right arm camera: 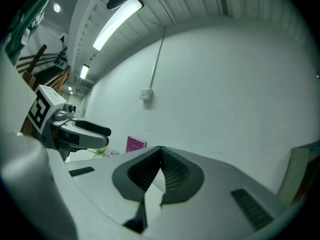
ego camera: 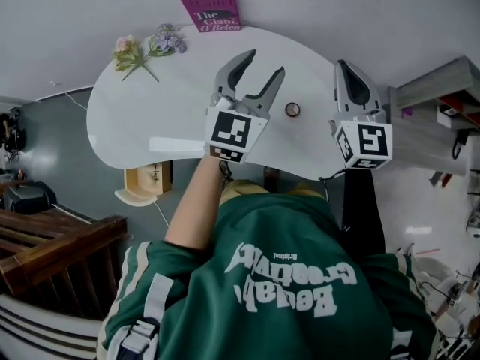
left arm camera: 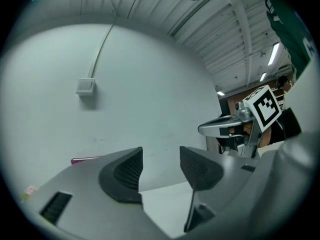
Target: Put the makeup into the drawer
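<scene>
A small round makeup pot (ego camera: 292,109) stands on the white curved table (ego camera: 157,111), between my two grippers. My left gripper (ego camera: 266,62) hovers just left of the pot, open, with nothing between its jaws; in its own view, the left gripper (left arm camera: 160,166) points at the wall. Just right of the pot, my right gripper (ego camera: 343,64) is shut and holds nothing. In its own view the right gripper (right arm camera: 160,155) has its pads touching at the tips. A light wooden drawer (ego camera: 150,180) shows below the table's near edge, at the left.
A pink book (ego camera: 211,7) leans at the table's far edge, against the wall. A flower sprig (ego camera: 146,47) lies at the far left. Grey shelves (ego camera: 442,103) stand to the right. Dark wooden furniture (ego camera: 60,253) sits at the lower left.
</scene>
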`<act>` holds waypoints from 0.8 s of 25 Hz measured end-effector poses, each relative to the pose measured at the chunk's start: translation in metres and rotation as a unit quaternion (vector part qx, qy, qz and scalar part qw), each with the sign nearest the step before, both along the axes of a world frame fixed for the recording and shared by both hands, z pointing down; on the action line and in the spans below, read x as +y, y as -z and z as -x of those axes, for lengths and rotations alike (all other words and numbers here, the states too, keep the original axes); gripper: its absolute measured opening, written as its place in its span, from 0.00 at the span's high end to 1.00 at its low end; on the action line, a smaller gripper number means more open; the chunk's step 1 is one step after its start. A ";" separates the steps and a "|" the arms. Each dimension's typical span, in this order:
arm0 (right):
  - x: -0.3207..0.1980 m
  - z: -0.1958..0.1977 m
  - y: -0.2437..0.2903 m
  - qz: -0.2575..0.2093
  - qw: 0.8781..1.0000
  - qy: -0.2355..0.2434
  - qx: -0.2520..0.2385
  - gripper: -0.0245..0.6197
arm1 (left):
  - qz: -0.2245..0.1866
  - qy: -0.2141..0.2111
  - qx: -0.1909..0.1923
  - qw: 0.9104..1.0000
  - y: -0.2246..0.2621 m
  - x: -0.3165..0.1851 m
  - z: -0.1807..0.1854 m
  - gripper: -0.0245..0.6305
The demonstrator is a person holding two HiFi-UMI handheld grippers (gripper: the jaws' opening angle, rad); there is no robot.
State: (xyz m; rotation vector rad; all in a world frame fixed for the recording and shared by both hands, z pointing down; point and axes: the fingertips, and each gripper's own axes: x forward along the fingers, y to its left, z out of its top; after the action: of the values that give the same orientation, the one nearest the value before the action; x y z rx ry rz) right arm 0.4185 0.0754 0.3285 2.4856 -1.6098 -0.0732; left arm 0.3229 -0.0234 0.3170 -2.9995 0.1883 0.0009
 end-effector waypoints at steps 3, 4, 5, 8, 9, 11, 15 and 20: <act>0.021 -0.018 -0.004 0.003 1.000 -0.020 -0.004 0.95 | 0.008 -0.014 -0.010 1.000 -0.012 0.014 -0.020 0.58; 0.026 -0.022 -0.006 0.004 1.000 -0.024 -0.006 0.95 | 0.010 -0.019 -0.014 1.000 -0.016 0.018 -0.025 0.58; 0.031 -0.026 -0.008 0.005 1.000 -0.028 -0.008 0.95 | 0.010 -0.026 -0.018 0.999 -0.019 0.023 -0.029 0.58; 0.042 -0.031 -0.014 0.010 0.999 -0.036 -0.013 0.95 | 0.009 -0.051 -0.042 0.998 -0.037 0.039 -0.040 0.63; 0.043 -0.031 -0.016 0.012 0.999 -0.036 -0.015 0.95 | 0.012 -0.058 -0.057 0.997 -0.048 0.043 -0.044 0.63; 0.045 -0.030 -0.020 0.016 0.999 -0.034 -0.017 0.95 | 0.018 -0.075 -0.096 0.992 -0.079 0.052 -0.050 0.63; 0.049 -0.031 -0.027 0.022 0.999 -0.035 -0.020 0.95 | 0.031 -0.109 -0.182 0.977 -0.157 0.067 -0.056 0.63; 0.061 -0.038 -0.034 0.029 0.998 -0.049 -0.024 0.95 | 0.056 -0.126 -0.259 0.956 -0.231 0.076 -0.059 0.56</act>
State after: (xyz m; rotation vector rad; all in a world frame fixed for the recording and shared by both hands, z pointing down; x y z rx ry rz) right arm 0.4569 0.1364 0.3629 2.5359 -1.4839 0.0459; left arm 0.3815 0.0523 0.5477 -2.9804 -0.2582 -0.7805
